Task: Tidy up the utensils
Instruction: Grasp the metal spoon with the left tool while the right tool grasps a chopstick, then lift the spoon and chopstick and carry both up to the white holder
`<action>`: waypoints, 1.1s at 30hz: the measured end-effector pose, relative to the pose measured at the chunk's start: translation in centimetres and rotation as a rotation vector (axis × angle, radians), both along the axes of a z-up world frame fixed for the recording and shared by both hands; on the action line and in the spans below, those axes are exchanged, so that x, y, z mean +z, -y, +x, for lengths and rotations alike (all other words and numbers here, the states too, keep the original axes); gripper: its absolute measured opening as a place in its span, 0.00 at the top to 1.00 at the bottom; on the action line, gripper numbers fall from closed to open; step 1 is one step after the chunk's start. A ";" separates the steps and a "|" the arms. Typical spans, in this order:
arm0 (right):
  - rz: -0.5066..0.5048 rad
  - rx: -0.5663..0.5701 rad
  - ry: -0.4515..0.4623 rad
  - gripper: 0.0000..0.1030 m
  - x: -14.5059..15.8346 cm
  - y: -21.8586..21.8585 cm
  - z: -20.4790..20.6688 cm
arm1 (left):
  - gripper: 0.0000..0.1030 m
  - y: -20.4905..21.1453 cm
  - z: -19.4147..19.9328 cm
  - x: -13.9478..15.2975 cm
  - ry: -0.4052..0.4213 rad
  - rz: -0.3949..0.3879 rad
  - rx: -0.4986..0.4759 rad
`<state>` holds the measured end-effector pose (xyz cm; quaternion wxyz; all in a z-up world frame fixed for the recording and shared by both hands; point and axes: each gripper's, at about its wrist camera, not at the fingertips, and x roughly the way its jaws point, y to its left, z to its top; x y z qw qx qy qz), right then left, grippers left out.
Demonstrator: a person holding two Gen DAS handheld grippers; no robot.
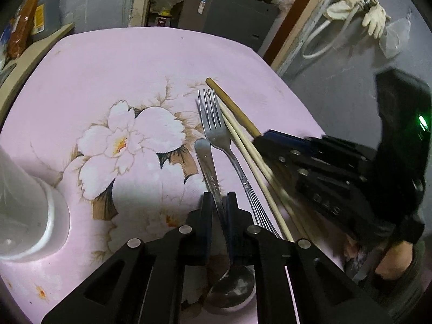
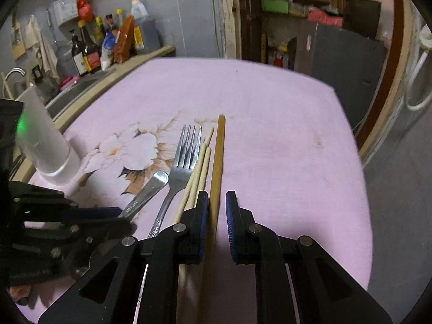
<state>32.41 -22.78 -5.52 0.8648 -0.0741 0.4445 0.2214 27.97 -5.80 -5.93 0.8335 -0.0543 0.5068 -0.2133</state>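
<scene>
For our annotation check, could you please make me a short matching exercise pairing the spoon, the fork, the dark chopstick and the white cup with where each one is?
Things:
1. spoon
2. fork
3. dark chopstick
4. white cup

Places:
A. between the right gripper's open fingers
B. standing on the table's left
C. handle between the left gripper's fingers
D. lying free between spoon and pale chopsticks

Pairs: 1-C, 2-D, 3-A, 4-B

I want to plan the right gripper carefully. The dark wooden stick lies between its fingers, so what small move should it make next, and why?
Probably close the right gripper on the dark wooden stick. Its jaws stand open, the stick touches the inner finger while a gap remains on the other side, and nothing is gripped yet. The left gripper already holds the spoon.
</scene>
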 end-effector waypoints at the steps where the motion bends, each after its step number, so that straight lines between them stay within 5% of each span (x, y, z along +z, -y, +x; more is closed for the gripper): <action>1: 0.006 -0.007 -0.008 0.89 0.0 -0.1 0.4 | 0.92 0.1 0.1 0.0 -0.003 0.004 -0.001; 8: 0.048 -0.048 -0.097 0.88 -0.2 -0.1 3.4 | 0.91 0.6 1.2 -0.2 -0.035 0.004 -0.035; 17: 0.174 -0.099 -0.107 0.95 -0.1 1.7 1.8 | 0.96 -0.4 0.5 0.2 -0.062 -0.035 0.054; 24: 0.318 -0.090 -0.019 0.95 1.1 3.0 -2.2 | 1.00 -1.7 -2.5 1.7 0.023 -0.024 0.089; 33: 0.426 -0.048 0.276 0.95 4.8 1.2 -8.7 | 1.00 -3.1 -7.2 3.8 0.232 -0.089 0.153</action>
